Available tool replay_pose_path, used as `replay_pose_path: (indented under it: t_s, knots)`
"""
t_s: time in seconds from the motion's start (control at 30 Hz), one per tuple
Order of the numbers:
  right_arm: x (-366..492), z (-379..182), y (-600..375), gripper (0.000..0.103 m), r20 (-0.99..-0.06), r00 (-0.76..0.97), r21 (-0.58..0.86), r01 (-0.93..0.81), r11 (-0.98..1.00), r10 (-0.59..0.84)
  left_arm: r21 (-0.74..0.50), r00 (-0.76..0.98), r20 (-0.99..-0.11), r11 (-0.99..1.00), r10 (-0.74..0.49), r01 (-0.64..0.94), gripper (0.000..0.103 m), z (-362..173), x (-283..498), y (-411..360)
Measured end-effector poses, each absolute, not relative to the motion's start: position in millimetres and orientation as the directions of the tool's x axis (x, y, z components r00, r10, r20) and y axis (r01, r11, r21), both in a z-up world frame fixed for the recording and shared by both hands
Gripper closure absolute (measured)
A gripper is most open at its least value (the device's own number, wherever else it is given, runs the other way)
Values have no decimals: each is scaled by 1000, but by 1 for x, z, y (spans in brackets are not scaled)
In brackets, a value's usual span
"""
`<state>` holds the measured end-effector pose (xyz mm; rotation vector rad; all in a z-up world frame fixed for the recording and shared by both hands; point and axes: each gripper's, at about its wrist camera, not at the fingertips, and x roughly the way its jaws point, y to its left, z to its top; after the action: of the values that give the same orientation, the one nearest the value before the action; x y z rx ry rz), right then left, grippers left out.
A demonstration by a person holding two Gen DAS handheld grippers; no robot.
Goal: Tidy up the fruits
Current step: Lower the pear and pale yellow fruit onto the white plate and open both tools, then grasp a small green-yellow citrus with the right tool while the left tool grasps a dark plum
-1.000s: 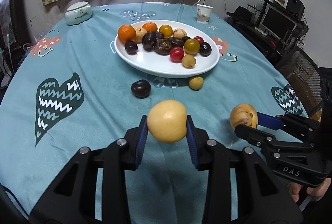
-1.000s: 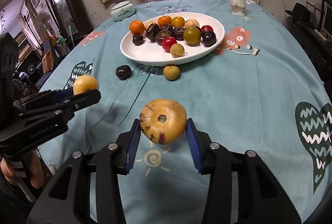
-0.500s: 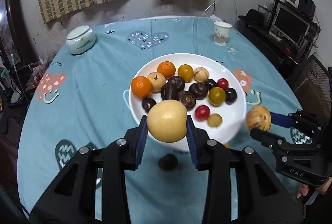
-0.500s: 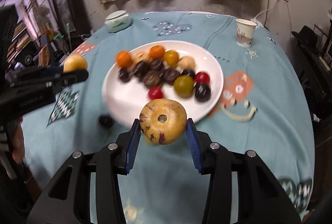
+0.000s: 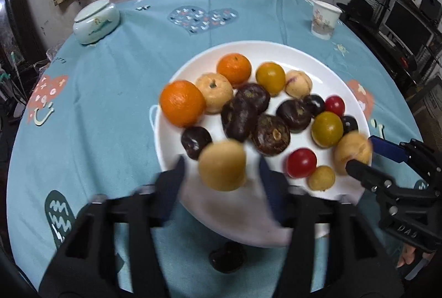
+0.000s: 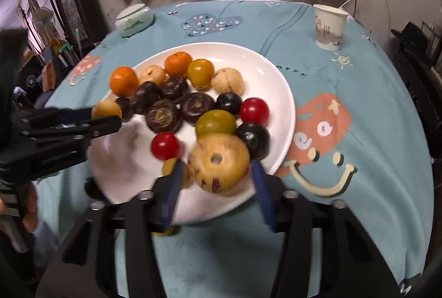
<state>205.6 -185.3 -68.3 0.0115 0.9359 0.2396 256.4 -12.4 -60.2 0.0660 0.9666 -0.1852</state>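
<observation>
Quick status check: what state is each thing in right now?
Left tool: jaws have just been opening, pads off the yellow fruit between them.
Right tool: jaws have just been opening, speckled fruit loose between them.
White plate: piled with fruit.
Dark fruit: on the tablecloth, off the plate.
Paper cup: upright.
Ceramic jar: lid on.

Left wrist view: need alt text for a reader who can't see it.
A yellow fruit sits between the open, blurred fingers of the left tool, whose jaws have just been opening, above the near rim of a white plate piled with oranges, dark and red fruits. The right tool brings a tan fruit in from the right.
</observation>
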Motion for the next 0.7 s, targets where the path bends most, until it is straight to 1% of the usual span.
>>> replay_pose_path:
  t_s: [0.1,0.13,0.17,0.23,0.3,0.4,0.57,0.63,0.7]
  knots:
    - [205,-56,-185,44,-781,592,91,-204,975,197,-43,601,-786,982,-145,181,30,-36,247,-3]
    - [201,-47,-186,40,-771,607,84,-202,976,192,-37,625,-769,984,-138,172,30,-25,238,3]
    - [197,-40,-187,39,-761,620,82,-202,976,192,-33,642,-755,986,-133,165,29,-18,232,7]
    - [179,-25,-185,39,-742,637,77,-224,972,206,-45,668,-730,985,-144,164,24,-6,214,14]
    - [159,-19,-184,39,-738,640,74,-234,969,211,-59,680,-715,984,-160,169,23,-3,193,21]
    - [119,-23,-182,39,-743,625,111,-237,965,239,-78,675,-717,982,-173,169,22,-16,156,27]
    - [64,-52,-177,39,-754,604,174,-194,965,258,-139,660,-724,980,-199,142,21,-52,101,34]
    - [57,-63,-172,39,-765,579,206,-193,959,281,-172,626,-747,974,-225,144,21,-66,96,36]
    - [59,-73,-163,39,-789,538,222,-203,954,298,-176,604,-765,975,-224,139,21,-74,93,37]
